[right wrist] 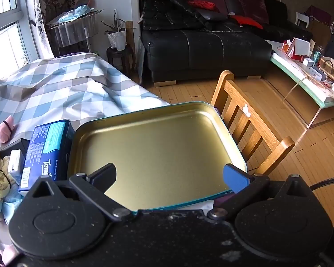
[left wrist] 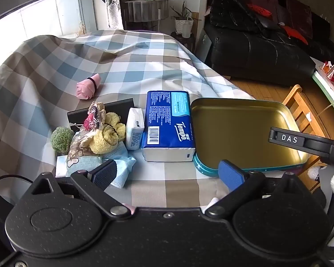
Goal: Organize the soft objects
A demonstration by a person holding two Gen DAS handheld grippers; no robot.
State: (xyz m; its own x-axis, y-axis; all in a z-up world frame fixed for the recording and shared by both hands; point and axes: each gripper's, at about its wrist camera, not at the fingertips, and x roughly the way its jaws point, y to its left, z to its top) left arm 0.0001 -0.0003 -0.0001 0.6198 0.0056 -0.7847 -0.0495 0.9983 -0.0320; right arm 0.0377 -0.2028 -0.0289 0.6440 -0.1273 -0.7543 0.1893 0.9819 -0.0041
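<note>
With both the left gripper [left wrist: 168,173] and right gripper [right wrist: 170,178] wide open and empty, sorting looks barely begun: the soft pile [left wrist: 95,138] lies ahead-left of the left gripper, the tin tray [right wrist: 82,133] bare under the right, so a pick comes next.

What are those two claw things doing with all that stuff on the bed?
A person is tidying soft things with two hand-held grippers. Both the left gripper and the right gripper are open and hold nothing. The gold tin tray is empty. The soft pile, the blue tissue pack and the pink roll all lie on the checked cloth.
</note>
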